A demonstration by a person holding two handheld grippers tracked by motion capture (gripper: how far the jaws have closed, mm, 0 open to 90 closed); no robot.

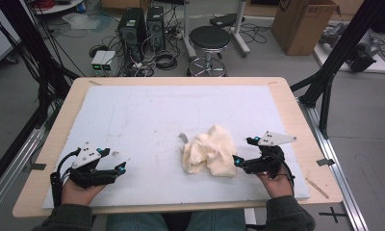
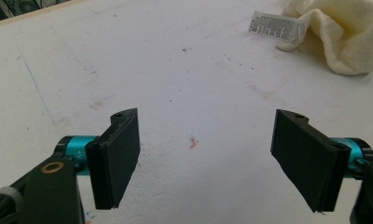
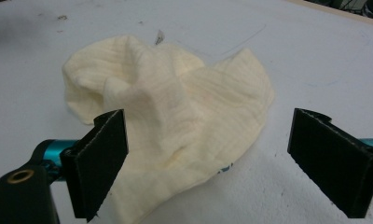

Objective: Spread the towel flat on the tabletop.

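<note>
Fingers (image 3: 105, 154) hide cloth (image 3: 175, 116) edge, label (image 2: 278, 24) unreadable

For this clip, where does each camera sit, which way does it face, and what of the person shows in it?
High view: above the person's side, facing forward and down on the table; forearms, left gripper and right gripper show.
Left gripper view: rides the left gripper, jaws apart over the white mat, cloth and its label beyond.
Right gripper view: rides the right gripper, facing the cloth.
All three views share the cloth.
</note>
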